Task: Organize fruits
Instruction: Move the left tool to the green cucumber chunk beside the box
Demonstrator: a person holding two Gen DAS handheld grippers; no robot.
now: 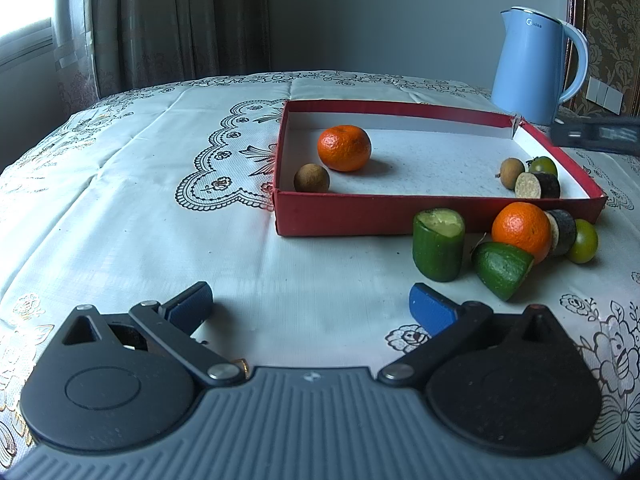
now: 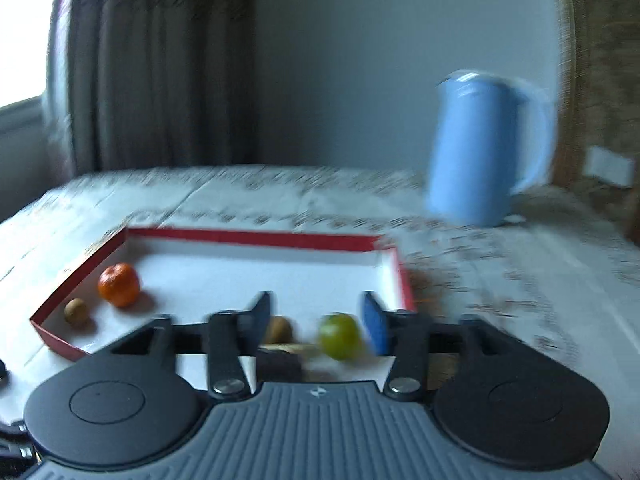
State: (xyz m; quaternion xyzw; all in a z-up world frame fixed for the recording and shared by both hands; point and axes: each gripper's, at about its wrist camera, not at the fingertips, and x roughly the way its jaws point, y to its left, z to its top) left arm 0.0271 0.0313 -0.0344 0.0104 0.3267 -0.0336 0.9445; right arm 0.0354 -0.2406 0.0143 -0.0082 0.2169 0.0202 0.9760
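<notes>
Left wrist view shows the left gripper low over the tablecloth, its blue fingers spread wide with nothing between them. Ahead and slightly right stands the red box, holding an orange and a brown longan near its left wall, touching or nearly so. In its near right corner sit another longan, a green round fruit and a dark-skinned cut piece, bunched together. Outside the box, against its front wall and right of the open fingers, lies a cluster: an upright green cut piece, a green wedge on its side, a second orange, a second dark cut piece and a second green fruit. The upright green piece is the nearest, just beyond the right fingertip. A blue kettle stands behind the box.

Right wrist view is blurred. The right gripper hangs over the near right corner of the box, its jaws apart. Between the fingers, and seemingly gripped by neither, show the green round fruit, the longan and the dark piece. The orange and the other longan lie well to the left, and the kettle stands far right.
</notes>
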